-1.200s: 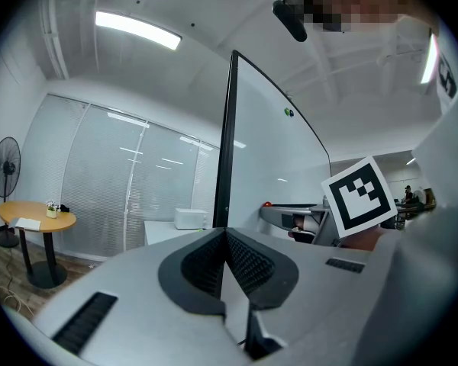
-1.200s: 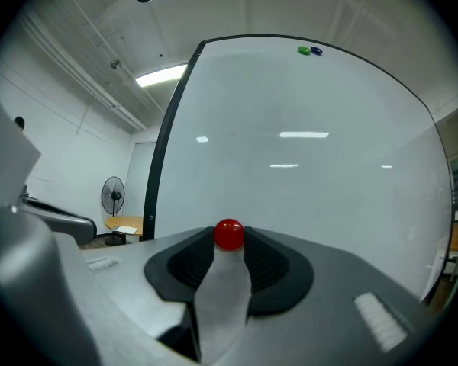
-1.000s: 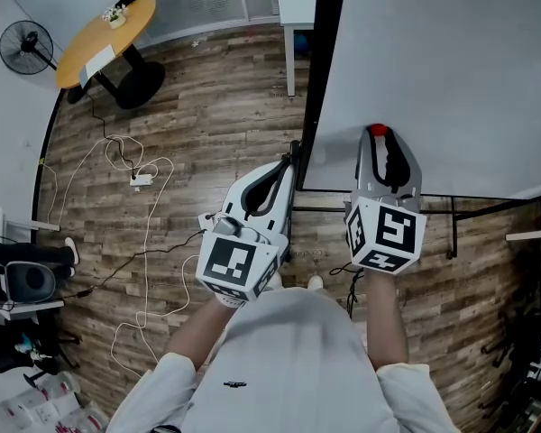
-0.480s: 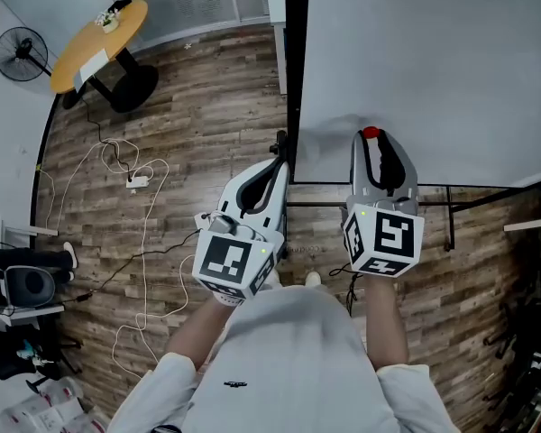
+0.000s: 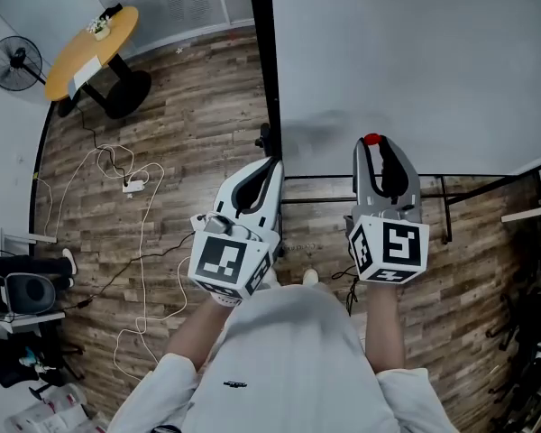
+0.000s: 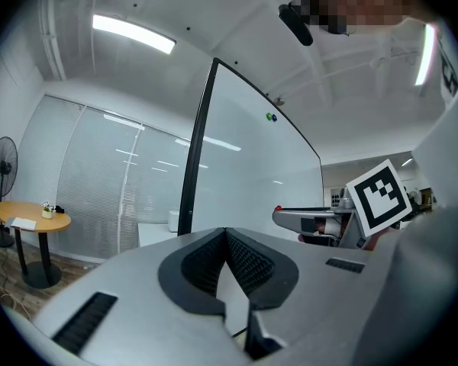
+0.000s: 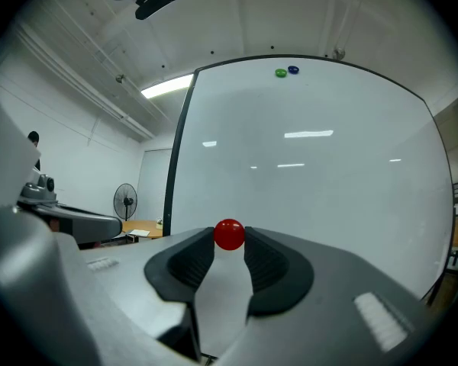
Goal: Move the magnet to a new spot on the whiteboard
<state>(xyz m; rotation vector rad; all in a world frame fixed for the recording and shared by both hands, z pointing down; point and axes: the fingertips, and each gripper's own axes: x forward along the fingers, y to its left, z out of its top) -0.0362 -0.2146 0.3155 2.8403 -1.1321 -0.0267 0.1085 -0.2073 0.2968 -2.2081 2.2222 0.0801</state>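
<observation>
One red magnet sits between the tips of my right gripper, and the jaws press on its two sides at a medium width. It is in front of the lower part of the whiteboard, toward the left side; I cannot tell if it touches the surface. I judge it small, light, hard and smooth, so it can slip; the hold belongs on its round sides, and the board will pull it when close. My left gripper is closed on nothing. No brand or writing is readable, only square marker patterns on each cube
</observation>
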